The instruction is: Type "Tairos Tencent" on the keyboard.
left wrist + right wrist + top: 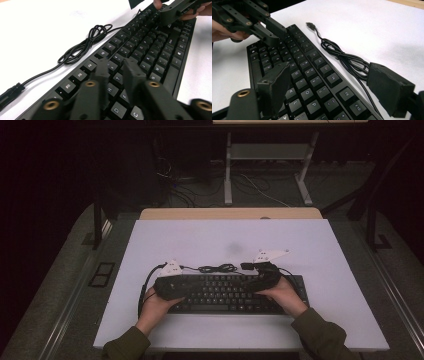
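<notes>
Near the front edge of the white table [200, 237], a black keyboard [227, 292] lies flat, its long side along that edge, with both grippers over it. Its black cable [216, 268] sits bunched in a loose coil on the table just behind the keyboard's back edge, and the plug end trails away from the coil toward the keyboard's left end. Over the left end of the keyboard, the left gripper [119, 65] hovers low above the keys, its two black jaws drawn close together with only a narrow gap between them; nothing is caught in that gap, and whether the tips touch a key cannot be told. Over the right part of the keyboard, the right gripper [332, 82] stands with its jaws spread wide, one over the keys and the other out over the cable, gripping nothing. Each gripper sits in one hand of a person in dark green sleeves.
</notes>
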`<action>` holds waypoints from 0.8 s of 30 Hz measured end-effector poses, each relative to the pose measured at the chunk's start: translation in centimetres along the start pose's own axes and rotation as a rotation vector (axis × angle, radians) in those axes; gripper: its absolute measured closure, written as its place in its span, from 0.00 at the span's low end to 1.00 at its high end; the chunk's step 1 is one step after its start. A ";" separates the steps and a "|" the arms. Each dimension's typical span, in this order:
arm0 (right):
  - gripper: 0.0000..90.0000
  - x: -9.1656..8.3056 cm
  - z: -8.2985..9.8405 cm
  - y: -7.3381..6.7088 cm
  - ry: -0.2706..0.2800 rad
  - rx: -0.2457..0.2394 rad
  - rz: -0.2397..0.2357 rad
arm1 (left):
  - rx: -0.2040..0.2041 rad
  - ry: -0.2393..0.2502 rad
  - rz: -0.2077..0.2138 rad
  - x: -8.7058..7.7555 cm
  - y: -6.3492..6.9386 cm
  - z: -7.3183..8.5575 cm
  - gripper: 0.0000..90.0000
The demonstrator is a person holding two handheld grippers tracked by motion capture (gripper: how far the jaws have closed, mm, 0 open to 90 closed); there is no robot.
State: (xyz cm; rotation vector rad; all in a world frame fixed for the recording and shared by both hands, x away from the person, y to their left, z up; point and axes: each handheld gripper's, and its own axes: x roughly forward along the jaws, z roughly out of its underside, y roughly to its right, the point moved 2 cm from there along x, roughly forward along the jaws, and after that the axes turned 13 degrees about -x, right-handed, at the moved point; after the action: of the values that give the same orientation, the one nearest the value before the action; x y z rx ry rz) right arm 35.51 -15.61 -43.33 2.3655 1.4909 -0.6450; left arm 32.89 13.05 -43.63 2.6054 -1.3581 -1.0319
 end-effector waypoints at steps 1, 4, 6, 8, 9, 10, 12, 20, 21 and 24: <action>0.21 0.0 0.0 0.0 0.000 0.000 0.001 | 0.001 -0.006 0.006 0.2 0.0 0.0 0.91; 0.21 -0.1 -0.1 0.0 0.003 0.001 0.005 | 0.002 -0.038 0.016 0.6 0.0 0.1 0.99; 0.21 -0.1 -0.1 0.0 0.004 0.001 0.006 | 0.005 -0.057 0.017 0.9 0.0 0.2 0.99; 0.21 -0.1 -0.1 0.0 0.006 -0.001 0.006 | 0.009 -0.064 0.012 1.1 0.0 0.2 0.99; 0.21 -0.1 -0.1 0.1 0.006 0.000 0.006 | 0.011 -0.067 0.008 1.1 0.0 0.2 0.99; 0.21 -0.2 -0.1 0.1 0.007 0.000 0.007 | 0.012 -0.069 0.003 1.1 0.0 0.2 0.99; 0.21 -0.2 -0.1 0.1 0.007 0.000 0.007 | 0.013 -0.074 0.001 1.1 0.0 0.2 0.99; 0.21 -0.1 -0.1 0.0 0.006 0.000 0.007 | -0.001 -0.079 -0.011 1.4 -0.2 0.4 0.99; 0.21 -0.1 -0.1 0.0 0.006 0.001 0.007 | 0.000 -0.081 -0.013 1.4 -0.2 0.4 0.99; 0.21 -0.1 -0.1 0.1 0.005 0.000 0.008 | 0.008 -0.091 -0.020 1.4 -0.2 0.5 0.99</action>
State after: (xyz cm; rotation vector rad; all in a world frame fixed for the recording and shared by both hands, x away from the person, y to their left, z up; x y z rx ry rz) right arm 35.53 -15.71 -43.20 2.3738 1.4828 -0.6374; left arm 33.37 12.26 -44.84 2.6134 -1.3595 -1.1638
